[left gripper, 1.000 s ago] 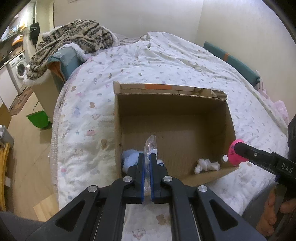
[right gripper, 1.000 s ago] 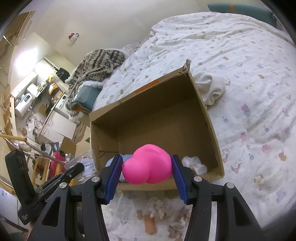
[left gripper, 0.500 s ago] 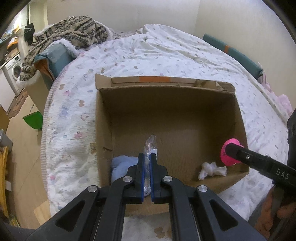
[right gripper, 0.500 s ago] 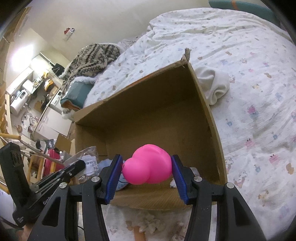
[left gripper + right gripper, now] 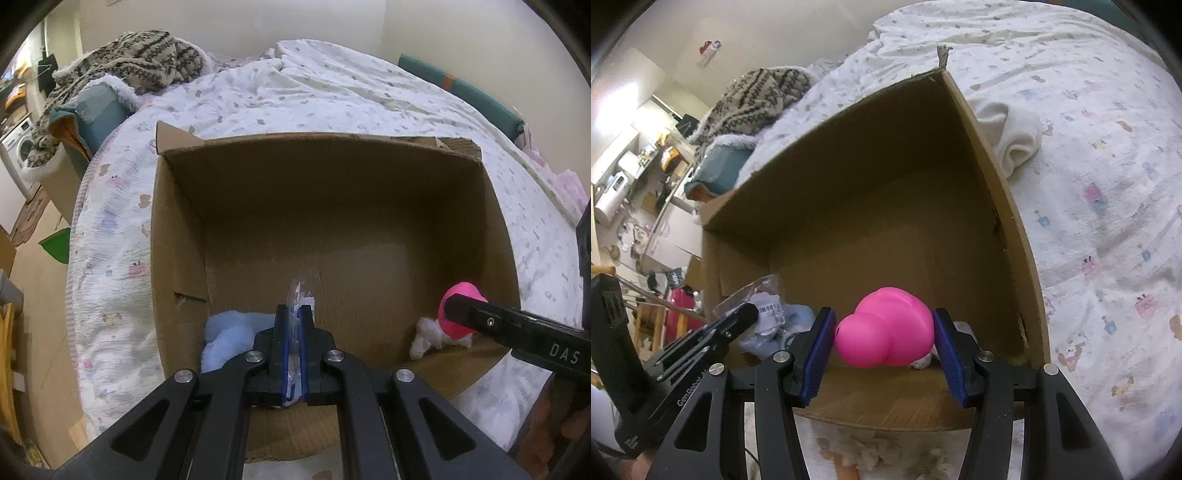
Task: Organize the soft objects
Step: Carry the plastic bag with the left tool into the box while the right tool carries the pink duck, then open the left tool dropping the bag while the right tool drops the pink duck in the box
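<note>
An open cardboard box (image 5: 332, 206) lies on the bed; it also shows in the right wrist view (image 5: 997, 192). My left gripper (image 5: 293, 317) is shut on a clear plastic bag (image 5: 300, 295) over the box's near left corner, above a light blue plush (image 5: 229, 332). My right gripper (image 5: 882, 325) is shut on a pink squishy toy (image 5: 886, 326) over the box's near right corner. The toy also shows in the left wrist view (image 5: 460, 310), above a white fluffy piece (image 5: 424, 336). The bag also shows in the right wrist view (image 5: 764, 306).
The bed has a white patterned quilt (image 5: 332, 96). A white cloth (image 5: 1012, 136) lies beside the box's right wall. A knit blanket (image 5: 140, 62) is heaped at the far left. White fluff (image 5: 871, 450) lies in front of the box.
Both grippers have moved forward and lower over the box's near edge, each with its object still held. The box looks larger in both views.
</note>
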`<state>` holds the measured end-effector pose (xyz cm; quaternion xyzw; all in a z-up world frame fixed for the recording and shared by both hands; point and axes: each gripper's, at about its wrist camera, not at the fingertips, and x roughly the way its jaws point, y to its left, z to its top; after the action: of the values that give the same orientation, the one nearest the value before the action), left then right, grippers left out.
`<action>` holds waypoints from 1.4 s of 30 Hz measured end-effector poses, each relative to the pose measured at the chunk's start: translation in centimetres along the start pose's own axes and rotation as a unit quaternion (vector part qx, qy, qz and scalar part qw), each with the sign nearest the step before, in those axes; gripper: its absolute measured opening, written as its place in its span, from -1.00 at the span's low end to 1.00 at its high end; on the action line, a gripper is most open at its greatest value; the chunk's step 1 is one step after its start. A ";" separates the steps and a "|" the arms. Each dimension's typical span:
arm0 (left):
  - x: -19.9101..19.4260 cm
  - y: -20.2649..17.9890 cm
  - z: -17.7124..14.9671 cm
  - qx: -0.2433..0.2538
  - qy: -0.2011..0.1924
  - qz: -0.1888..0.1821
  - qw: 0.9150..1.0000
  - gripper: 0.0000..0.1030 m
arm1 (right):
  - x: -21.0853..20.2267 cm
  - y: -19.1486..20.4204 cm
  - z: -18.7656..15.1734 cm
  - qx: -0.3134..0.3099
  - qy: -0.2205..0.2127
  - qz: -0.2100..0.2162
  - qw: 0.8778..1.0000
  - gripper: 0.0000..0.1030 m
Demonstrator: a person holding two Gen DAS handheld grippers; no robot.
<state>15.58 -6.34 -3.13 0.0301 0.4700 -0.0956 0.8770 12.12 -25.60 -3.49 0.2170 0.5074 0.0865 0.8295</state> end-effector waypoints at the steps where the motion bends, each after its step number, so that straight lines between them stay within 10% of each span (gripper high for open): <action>1: 0.1 0.0 -0.1 0.000 -0.001 0.001 1.000 -0.91 | 0.1 0.2 -0.1 -0.007 0.000 -0.004 1.000 0.10; 25: 0.3 -0.4 -0.7 0.000 0.010 0.002 1.000 -0.86 | 1.3 1.2 -0.3 -0.030 0.012 -0.016 0.999 0.10; 35: -0.5 -0.6 -1.0 -0.004 -0.001 0.009 1.000 0.01 | 0.7 1.5 -0.5 -0.037 -0.001 -0.007 0.999 0.11; 42: -1.4 -1.1 -1.1 0.005 -0.018 0.019 1.000 0.13 | -0.6 2.0 -0.3 -0.051 -0.028 -0.011 0.998 0.28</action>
<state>13.76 -7.03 -2.55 0.0419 0.4530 -0.0819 0.8867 11.77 -23.94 -2.26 0.1710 0.4814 0.0971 0.8541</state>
